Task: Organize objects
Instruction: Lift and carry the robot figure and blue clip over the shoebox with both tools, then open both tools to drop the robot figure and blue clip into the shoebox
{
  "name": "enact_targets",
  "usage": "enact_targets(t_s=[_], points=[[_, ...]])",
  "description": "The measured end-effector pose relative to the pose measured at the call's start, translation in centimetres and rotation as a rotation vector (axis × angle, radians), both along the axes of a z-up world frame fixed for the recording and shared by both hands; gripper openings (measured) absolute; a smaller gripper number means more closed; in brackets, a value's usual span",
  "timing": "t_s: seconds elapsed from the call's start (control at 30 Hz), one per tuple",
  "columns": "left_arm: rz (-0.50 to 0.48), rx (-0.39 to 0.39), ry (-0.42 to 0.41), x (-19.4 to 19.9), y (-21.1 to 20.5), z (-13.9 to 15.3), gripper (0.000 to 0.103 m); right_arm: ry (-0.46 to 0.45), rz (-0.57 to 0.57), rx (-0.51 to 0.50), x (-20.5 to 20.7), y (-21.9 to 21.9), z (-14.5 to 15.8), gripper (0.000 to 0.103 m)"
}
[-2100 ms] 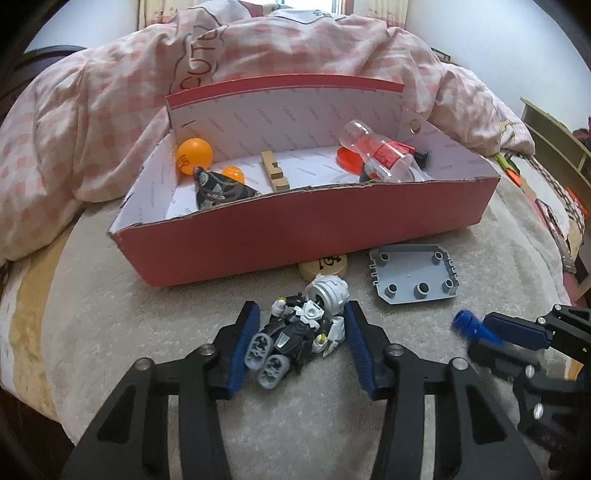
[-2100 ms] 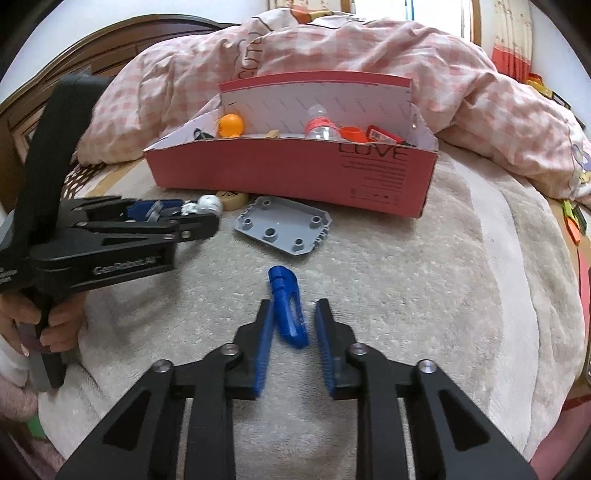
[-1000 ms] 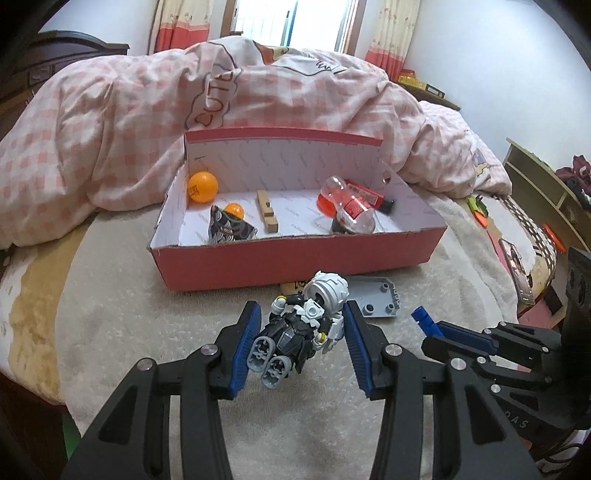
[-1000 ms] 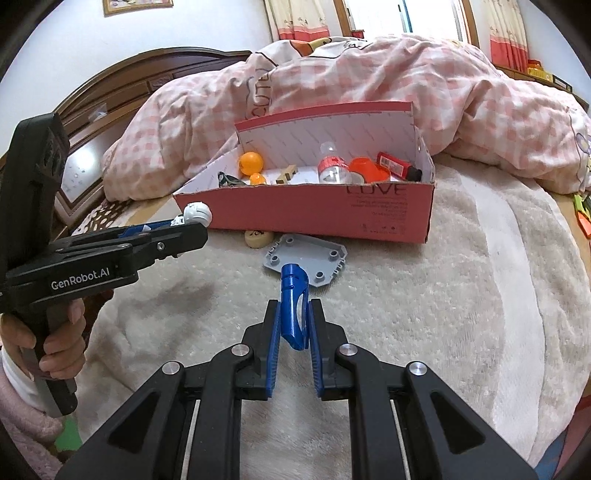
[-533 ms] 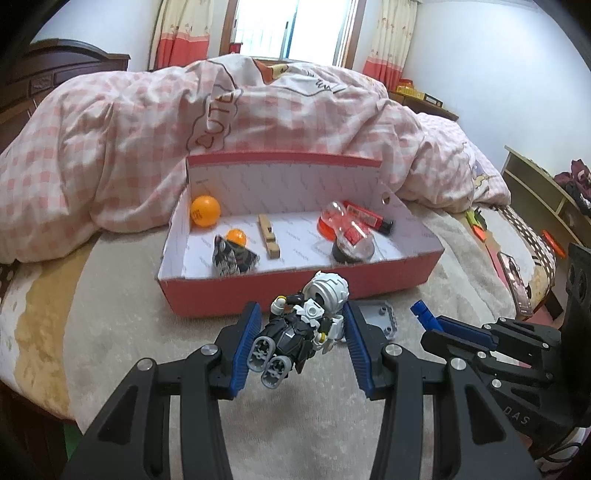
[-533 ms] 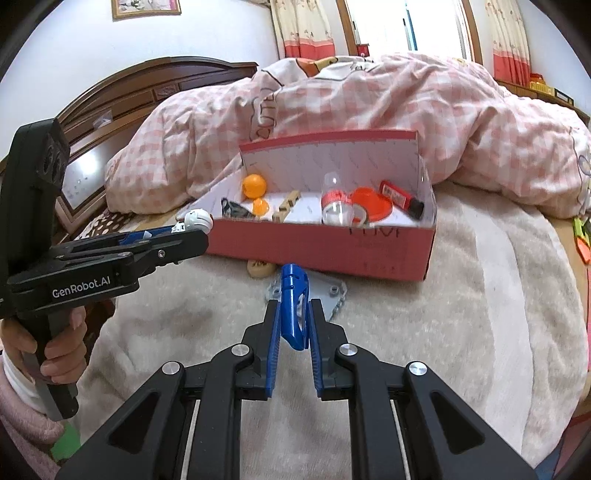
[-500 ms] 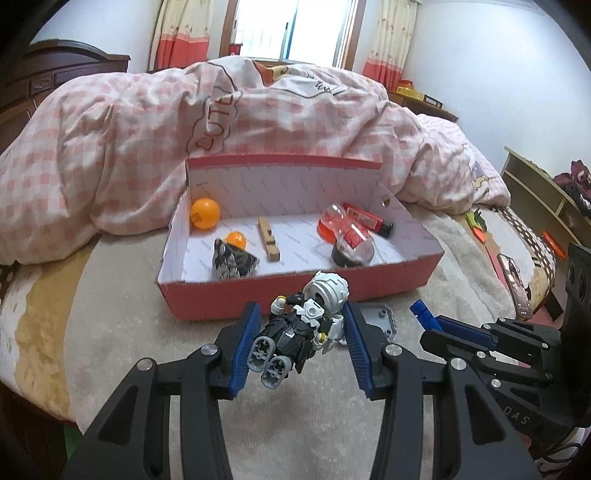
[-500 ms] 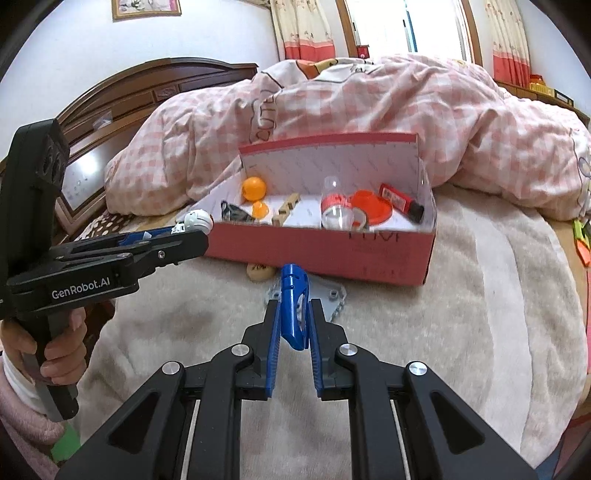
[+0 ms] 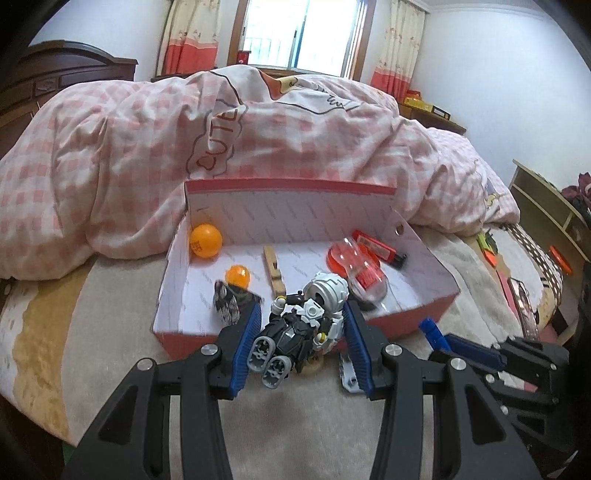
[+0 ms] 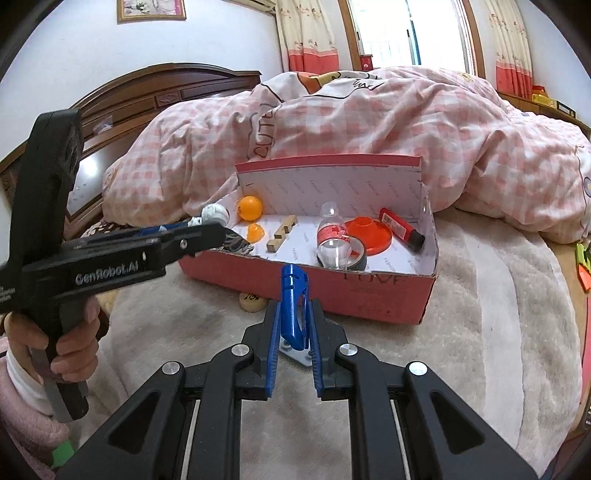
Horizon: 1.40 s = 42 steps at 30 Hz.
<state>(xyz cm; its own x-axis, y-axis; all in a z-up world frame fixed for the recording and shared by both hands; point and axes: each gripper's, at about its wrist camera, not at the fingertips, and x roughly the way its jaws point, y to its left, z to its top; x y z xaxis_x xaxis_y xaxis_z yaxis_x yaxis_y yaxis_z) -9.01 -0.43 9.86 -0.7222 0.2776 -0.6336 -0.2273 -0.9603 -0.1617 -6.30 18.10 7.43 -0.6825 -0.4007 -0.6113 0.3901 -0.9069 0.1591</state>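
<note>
Beige fleece bedding carries an open red cardboard box (image 9: 421, 317), above whose front the left gripper (image 9: 299, 334) clamps a light, knobbly black-and-white robot figure (image 9: 301, 325) by its torso while the right gripper (image 10: 293, 325) pinches a stiff blue plastic connector (image 10: 292, 306).

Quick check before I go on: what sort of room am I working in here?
A bedroom, almost certainly. The red box sits on a bed, with a rumpled pink checked duvet behind it and a dark wooden headboard at the left. A curtained window is at the back.
</note>
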Motion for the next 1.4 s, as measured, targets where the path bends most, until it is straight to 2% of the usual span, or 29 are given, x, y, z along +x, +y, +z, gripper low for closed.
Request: enact_targets(t_s=[0.27, 0.7, 0.83, 1.17, 1.4], points=[[0.034, 0.008, -0.023, -3.6, 0.2, -0.8, 0.045, 0.008, -0.017, -0.001, -0.9, 0.2, 0.2, 0.016], [0.114, -0.060, -0.041, -8.2, 0.0, -2.0, 0.045, 0.018, -0.020, 0.014, -1.7, 0.1, 0.4, 0.016], [0.138, -0.057, -0.069, -9.4, -0.4, -2.6, 0.045, 0.033, -0.027, 0.017, -2.4, 0.3, 0.9, 0.016], [0.169, -0.059, -0.146, -10.8, -0.9, -4.7, 0.045, 0.038, -0.056, 0.040, -6.9, -0.1, 1.1, 0.016], [0.169, -0.063, -0.160, -11.1, -0.8, -5.1, 0.045, 0.010, -0.085, 0.058, -10.3, -0.3, 0.5, 0.016]])
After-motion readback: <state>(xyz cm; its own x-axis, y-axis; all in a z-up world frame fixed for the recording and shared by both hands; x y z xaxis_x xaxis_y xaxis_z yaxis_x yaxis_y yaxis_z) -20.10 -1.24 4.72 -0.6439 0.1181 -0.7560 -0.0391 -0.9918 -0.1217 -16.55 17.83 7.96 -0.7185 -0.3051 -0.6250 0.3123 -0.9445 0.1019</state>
